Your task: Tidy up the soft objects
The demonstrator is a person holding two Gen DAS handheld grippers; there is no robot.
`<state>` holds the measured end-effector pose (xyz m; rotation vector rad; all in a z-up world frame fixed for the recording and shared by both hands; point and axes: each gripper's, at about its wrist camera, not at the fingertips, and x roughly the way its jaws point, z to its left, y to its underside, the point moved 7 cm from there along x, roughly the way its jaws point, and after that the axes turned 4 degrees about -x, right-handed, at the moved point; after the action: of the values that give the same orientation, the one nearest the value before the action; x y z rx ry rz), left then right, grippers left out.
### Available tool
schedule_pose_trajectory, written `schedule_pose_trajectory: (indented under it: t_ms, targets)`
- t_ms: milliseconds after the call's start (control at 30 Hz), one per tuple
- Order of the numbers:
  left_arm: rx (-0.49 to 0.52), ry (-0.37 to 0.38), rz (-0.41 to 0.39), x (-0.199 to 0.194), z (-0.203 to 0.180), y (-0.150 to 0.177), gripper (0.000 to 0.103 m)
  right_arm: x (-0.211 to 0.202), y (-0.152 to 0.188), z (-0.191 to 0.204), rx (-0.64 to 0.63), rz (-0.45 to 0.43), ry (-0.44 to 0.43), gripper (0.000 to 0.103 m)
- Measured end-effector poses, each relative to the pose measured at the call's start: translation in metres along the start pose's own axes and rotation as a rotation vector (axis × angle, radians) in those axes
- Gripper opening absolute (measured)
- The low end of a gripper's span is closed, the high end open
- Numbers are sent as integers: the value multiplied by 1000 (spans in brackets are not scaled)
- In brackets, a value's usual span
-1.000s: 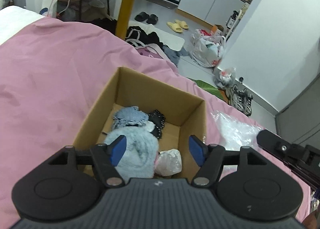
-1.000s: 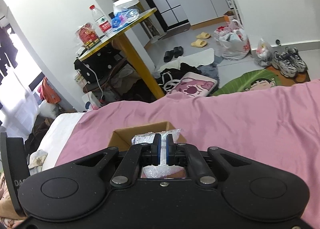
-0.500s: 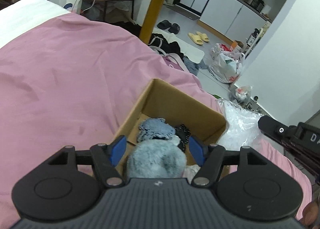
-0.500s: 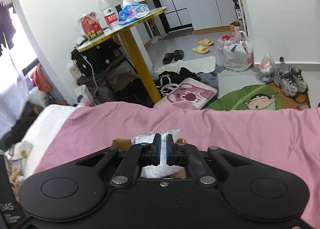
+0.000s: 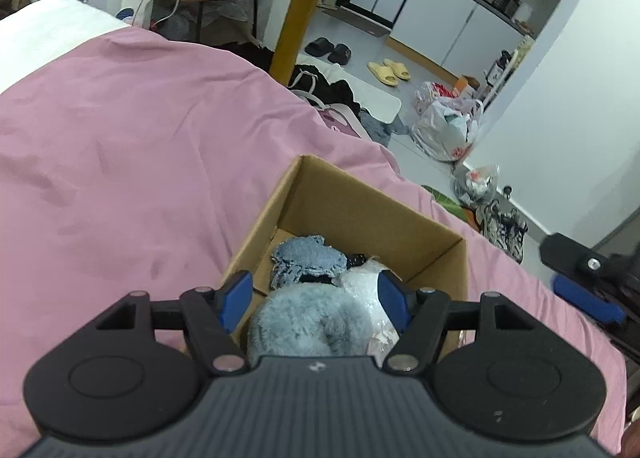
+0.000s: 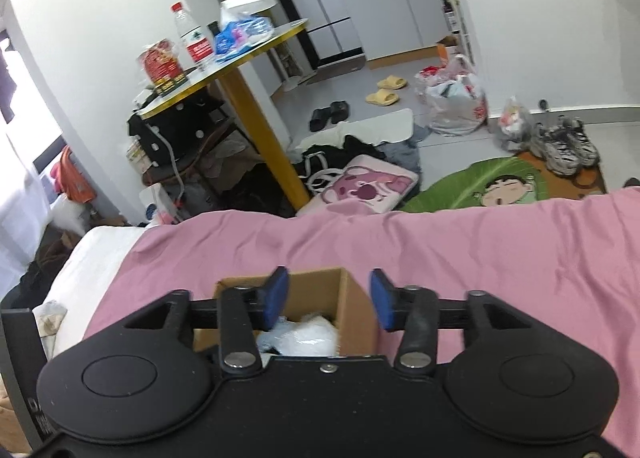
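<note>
My right gripper (image 6: 325, 300), jaws just parted and empty, has dropped the clear plastic bag (image 5: 366, 290) into the cardboard box (image 5: 360, 206); next, my half-open, empty left gripper (image 5: 316, 296) fetches another soft item.

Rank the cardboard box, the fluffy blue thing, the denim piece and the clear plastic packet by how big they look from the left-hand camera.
1. cardboard box
2. fluffy blue thing, though it lies nearest the camera, which flatters it
3 and 4. denim piece and clear plastic packet: these look alike, and the packet is partly hidden, so no ranking.
</note>
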<state>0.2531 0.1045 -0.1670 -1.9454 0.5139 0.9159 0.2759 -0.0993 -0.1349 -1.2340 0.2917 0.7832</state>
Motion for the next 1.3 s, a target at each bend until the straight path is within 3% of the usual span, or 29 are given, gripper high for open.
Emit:
schedule_pose_trajectory:
  t_ms: [100,200,267,467,833,1067,1300]
  targets:
    - [21,5,1,-4,-5,1,68,-8,5,-12,32,9,16,63]
    - [31,-7,6,-9,-6,3,79,-19,8,-20,52,6,17,75]
    - [40,-23,4,-14,-7,6,80,-28,8,-24,57,-7,20,90]
    - [88,-52,5,-37,-15,11,84,-53,5,-36,89,-38,3,103]
    - [230,-16,-36,-100,-61,20,88,-101,-1,-58,118,-85,-25,103]
    - [265,-11,-65,-132,-78,32,89,-124,10,-71,114,-84,-30,103]
    - [341,-59,-105,-149,-90,47,91,-143,14,-64,62,-87,-64,103]
